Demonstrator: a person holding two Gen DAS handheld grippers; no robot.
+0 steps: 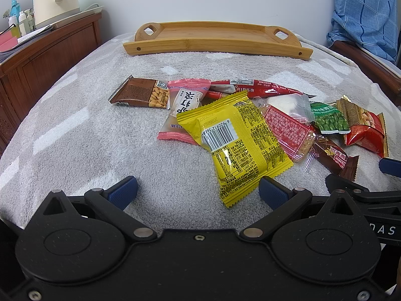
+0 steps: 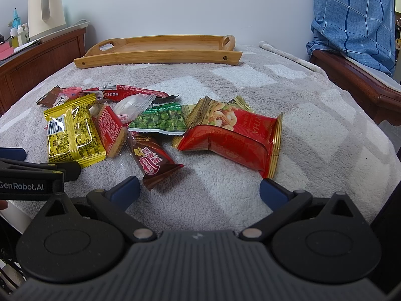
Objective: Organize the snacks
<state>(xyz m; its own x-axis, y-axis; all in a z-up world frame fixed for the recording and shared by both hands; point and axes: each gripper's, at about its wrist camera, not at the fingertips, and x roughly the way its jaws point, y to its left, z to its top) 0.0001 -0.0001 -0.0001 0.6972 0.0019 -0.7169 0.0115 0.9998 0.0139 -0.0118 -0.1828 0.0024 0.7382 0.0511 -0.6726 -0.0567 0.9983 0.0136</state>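
So we have both claws spread wide and holding nothing: the left claw hangs low over the grey blanket with the near corner of the yellow packet just inside its right finger, and the right claw sits with the brown bar just ahead of its left finger and the red nut bag ahead to the right. All the snacks lie in one loose pile ahead of the claws; the wooden tray stands empty well beyond them, and we judge that it is where they belong.

Trouble, as we see it, comes from the overlap. The yellow packet rests on the pink packet and against the red biscuit pack, so a deep bite could drag a neighbour along or pinch two wrappers together. Slick foil may slip from a corner grip. The green pea packet lies partly over the nut bag's edge and could tumble when either is lifted. With the claws this near each other, reaching inward together risks a knock.
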